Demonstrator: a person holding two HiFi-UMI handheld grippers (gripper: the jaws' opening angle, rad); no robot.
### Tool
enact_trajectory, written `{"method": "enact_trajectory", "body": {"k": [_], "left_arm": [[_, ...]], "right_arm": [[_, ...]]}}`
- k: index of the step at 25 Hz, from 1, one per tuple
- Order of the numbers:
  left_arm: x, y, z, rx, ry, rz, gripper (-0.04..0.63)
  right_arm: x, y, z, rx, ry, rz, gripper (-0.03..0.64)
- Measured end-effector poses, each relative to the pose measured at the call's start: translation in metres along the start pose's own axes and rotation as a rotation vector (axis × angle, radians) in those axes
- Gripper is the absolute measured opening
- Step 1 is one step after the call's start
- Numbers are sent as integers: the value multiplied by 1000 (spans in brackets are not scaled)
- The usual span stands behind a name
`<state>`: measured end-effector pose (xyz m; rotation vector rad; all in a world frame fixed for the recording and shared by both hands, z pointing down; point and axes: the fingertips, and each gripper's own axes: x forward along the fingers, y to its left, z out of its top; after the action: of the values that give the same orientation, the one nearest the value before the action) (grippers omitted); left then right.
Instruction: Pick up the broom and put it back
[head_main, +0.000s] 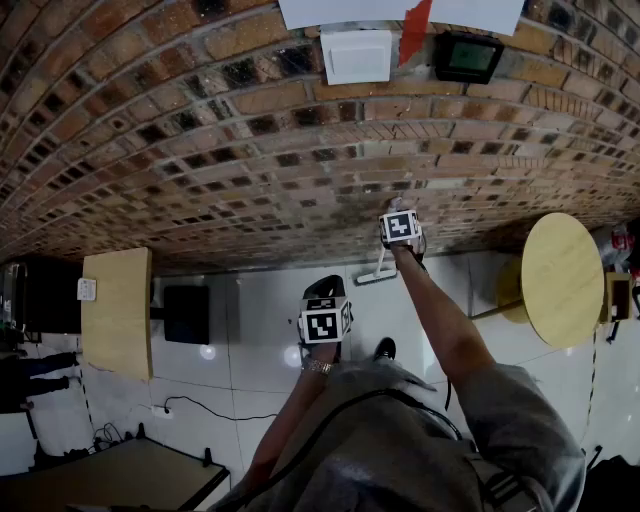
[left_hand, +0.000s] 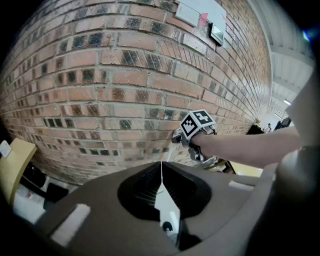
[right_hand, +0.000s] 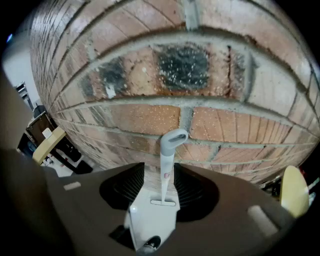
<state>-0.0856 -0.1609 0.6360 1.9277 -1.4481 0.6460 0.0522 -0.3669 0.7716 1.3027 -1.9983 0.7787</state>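
Observation:
The broom (right_hand: 168, 165) is white, with a slim handle ending in a loop. It stands upright against the brick wall (right_hand: 150, 117). My right gripper (right_hand: 162, 172) is open with the handle between its jaws, and a gap shows on each side of the handle. In the head view this gripper (head_main: 402, 232) is close to the wall, above the broom's white foot (head_main: 378, 272) on the floor. My left gripper (head_main: 325, 322) hangs lower and further from the wall, shut and empty. Its jaws (left_hand: 161, 172) meet in a thin line. It looks toward the right gripper's marker cube (left_hand: 196, 123).
A round wooden table (head_main: 560, 280) stands at the right, a rectangular wooden table (head_main: 118, 310) at the left with a black box (head_main: 187, 313) beside it. Cables (head_main: 190, 408) trail on the white floor. A white box (head_main: 357, 55) and a black device (head_main: 468, 57) are mounted on the wall.

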Motion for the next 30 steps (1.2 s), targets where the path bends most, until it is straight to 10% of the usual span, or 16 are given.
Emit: {"method": "enact_trajectory", "body": {"k": [10, 30], "left_arm": [[-14, 27, -16, -51, 3, 61, 5], [7, -63, 35, 136, -70, -152, 5]], "right_arm": [[17, -51, 3, -9, 74, -170, 98], [-168, 34, -31, -35, -148, -35, 97]]}}
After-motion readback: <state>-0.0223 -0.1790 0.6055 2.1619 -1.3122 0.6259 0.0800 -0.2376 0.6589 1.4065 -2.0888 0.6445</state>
